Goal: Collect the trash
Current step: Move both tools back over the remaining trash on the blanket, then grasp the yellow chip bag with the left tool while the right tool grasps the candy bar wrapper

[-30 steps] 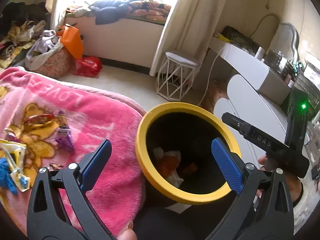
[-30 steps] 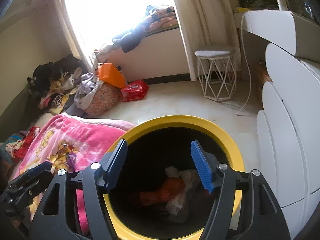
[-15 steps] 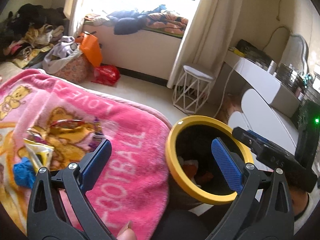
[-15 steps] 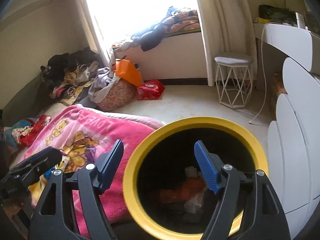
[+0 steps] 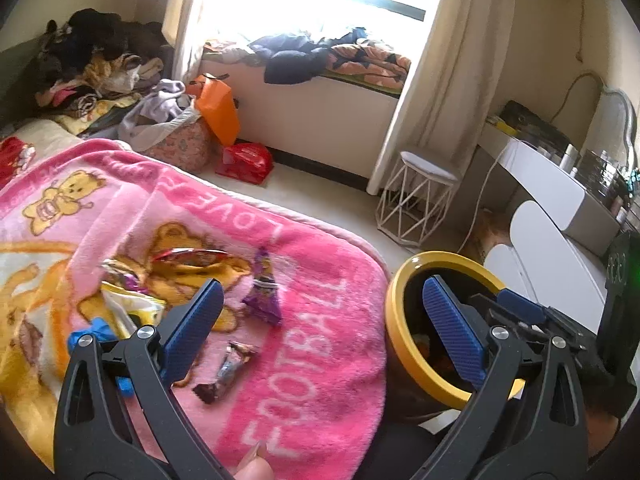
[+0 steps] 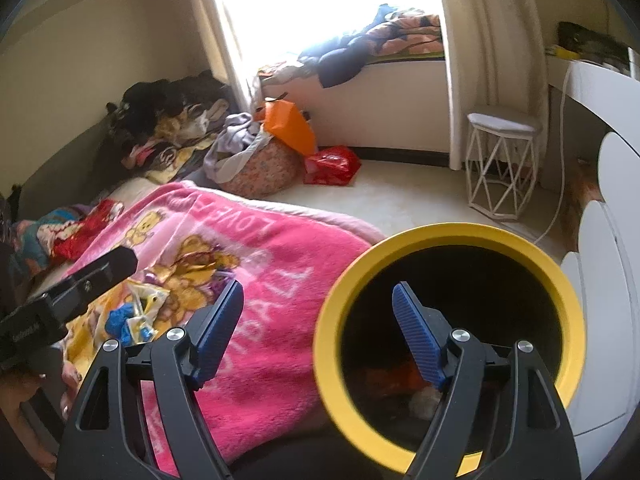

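A yellow-rimmed black bin stands beside the bed and holds orange and white trash. Snack wrappers lie on the pink blanket: a purple one, a dark one, a red one, a yellow-white one and a blue scrap. My left gripper is open and empty above the blanket, just right of the wrappers. My right gripper is open and empty, one finger over the bin's mouth.
A white wire stool stands on the floor by the curtain. White rounded drawers and a desk are to the right. An orange bag, a red bag and piled clothes lie at the back left.
Both grippers have swung left, away from the bin and toward the blanket. The wrappers have come into fuller view in the left wrist view. Both stay open.
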Tool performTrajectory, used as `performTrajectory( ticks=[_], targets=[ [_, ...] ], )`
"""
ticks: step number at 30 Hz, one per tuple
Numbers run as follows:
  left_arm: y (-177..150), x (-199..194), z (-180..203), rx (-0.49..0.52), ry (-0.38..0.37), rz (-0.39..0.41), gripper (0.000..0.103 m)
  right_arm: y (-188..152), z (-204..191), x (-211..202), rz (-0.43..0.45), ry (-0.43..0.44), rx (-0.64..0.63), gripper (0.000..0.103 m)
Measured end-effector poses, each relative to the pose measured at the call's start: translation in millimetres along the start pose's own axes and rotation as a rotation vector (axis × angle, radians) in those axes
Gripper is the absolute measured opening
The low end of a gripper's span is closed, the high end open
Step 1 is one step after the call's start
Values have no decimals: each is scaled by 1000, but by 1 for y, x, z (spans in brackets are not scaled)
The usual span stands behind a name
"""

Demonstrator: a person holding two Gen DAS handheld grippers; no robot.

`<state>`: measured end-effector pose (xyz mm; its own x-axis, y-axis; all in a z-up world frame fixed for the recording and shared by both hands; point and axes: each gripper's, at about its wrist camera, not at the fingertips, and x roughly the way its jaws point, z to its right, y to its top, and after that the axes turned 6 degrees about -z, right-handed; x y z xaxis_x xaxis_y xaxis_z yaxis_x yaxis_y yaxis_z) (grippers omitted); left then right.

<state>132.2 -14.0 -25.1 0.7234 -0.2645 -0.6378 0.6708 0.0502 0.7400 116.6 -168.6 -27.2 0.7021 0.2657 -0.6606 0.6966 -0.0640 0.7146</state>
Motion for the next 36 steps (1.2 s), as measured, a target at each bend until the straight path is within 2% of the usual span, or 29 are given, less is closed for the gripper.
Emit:
performTrajectory(
  ticks=[13, 24, 28, 32, 36],
  targets=[
    [-6, -12, -61, -99, 90, 11, 92, -4, -55, 25, -49, 66, -108, 75],
    [-9, -18, -112, -188, 163, 5, 92, -14, -100, 64, -129, 123, -170, 75],
    [-12, -9, -132, -216, 202, -49, 92, -17, -116, 82, -174, 144, -192, 75],
    [-12, 0, -149, -239, 203, -91, 92, -23, -128, 105, -227, 152, -207, 75],
    [-10, 11, -161, -252, 183, -127, 83, -29, -138, 126, -276, 164, -210, 74]
  ],
)
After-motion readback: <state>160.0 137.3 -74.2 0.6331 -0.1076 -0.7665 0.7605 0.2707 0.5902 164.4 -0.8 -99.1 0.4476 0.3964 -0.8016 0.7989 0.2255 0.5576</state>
